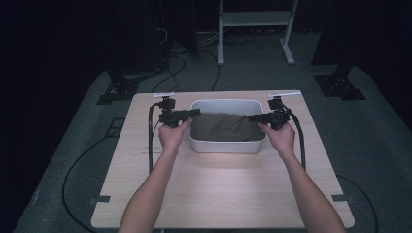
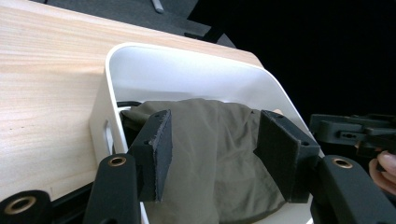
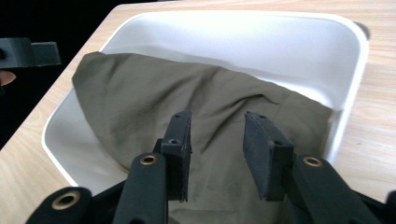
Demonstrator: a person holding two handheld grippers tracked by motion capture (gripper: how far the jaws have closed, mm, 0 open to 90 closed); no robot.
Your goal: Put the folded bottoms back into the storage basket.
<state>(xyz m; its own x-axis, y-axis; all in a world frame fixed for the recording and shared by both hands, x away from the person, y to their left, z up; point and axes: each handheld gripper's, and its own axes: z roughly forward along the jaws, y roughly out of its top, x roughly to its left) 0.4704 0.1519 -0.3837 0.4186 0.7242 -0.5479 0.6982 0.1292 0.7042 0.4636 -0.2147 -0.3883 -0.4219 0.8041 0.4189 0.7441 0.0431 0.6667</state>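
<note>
Grippers flank your white tub from either end, both with jaws apart and gripping nothing.

Your left gripper [image 1: 194, 113] hovers at the left rim of the tub [image 1: 226, 145], your right gripper [image 1: 254, 118] at the right rim, each with a moderate gap between its pads. Your olive cloth [image 1: 221, 127] lies bunched inside the tub, which sits on the far half of the wooden surface [image 1: 218, 189].

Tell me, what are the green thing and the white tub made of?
The olive-green thing looks like thin woven cloth, matte: it creases and slumps in soft folds. The white tub seems to be smooth molded plastic, going by its rounded corners, even walls and faint sheen, though glazed material can't be ruled out.
</note>
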